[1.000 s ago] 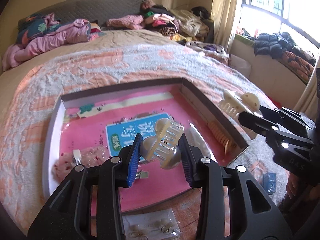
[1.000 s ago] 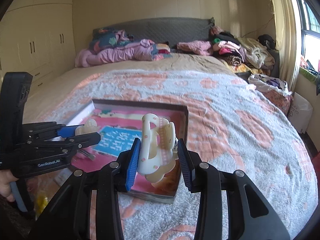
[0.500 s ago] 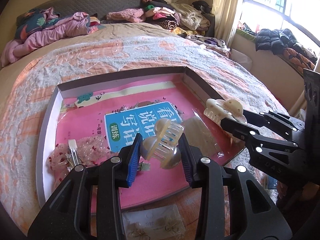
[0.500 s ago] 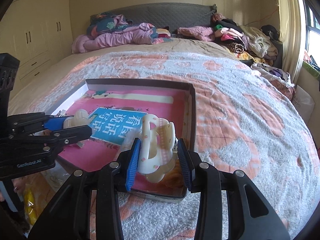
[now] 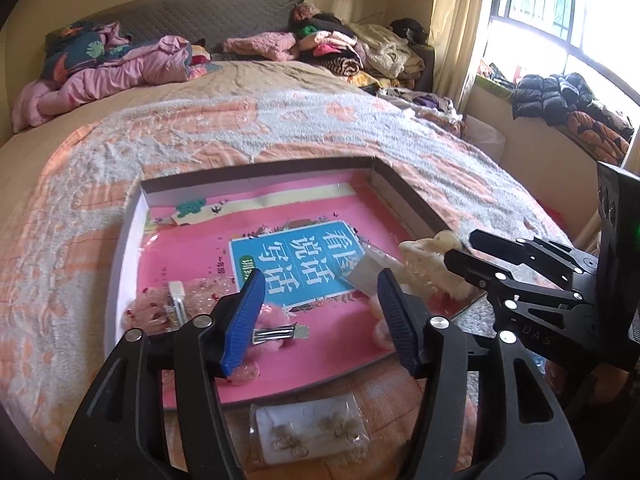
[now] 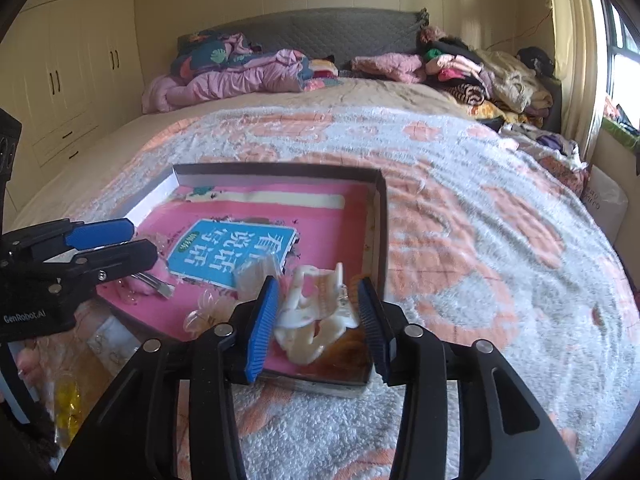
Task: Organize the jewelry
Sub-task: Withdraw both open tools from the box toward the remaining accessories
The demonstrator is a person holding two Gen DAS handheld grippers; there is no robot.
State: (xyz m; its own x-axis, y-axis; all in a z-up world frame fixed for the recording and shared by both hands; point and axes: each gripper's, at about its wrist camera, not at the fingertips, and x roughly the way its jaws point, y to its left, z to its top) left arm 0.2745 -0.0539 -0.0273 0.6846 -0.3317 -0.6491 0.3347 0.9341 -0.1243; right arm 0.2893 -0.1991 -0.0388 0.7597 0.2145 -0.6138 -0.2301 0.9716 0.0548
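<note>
**A:** Start nearest the left gripper [image 5: 320, 316]. What's left outside the box?

**B:** A clear packet of earrings [image 5: 310, 432], flat on the blanket just beneath that gripper, right against the near wall of the box [image 5: 132, 216]. Its long axis runs side to side, roughly in line with the gap between the blue pads. The left gripper is spread wide with nothing between its fingers.

**A:** And the right gripper [image 6: 316, 320]?

**B:** Also apart, though less widely. The white claw clip [image 6: 316, 312] lies between its fingers in the box's near right corner, tilted. It looks let go rather than pinched, but I cannot tell whether either pad touches it.

**A:** So which hand takes the packet?

**B:** The left, I'd judge. The packet lies below and slightly behind its fingertips, so the tool would have to draw back and dip. The right one is well off to the side over the box corner.

**A:** Further in?

**B:** A metal hair clip [image 5: 276, 334] on the pink book cover just past the left pad, long axis side to side. A translucent claw clip [image 6: 206, 314] lies near it. A pink glittery clip [image 5: 168, 304] is to the left. The blue title panel [image 5: 292, 260] is beyond.

**A:** Any risk?

**B:** The packet is thin and slippery, so closing on its edge may slide it along the blanket.
</note>
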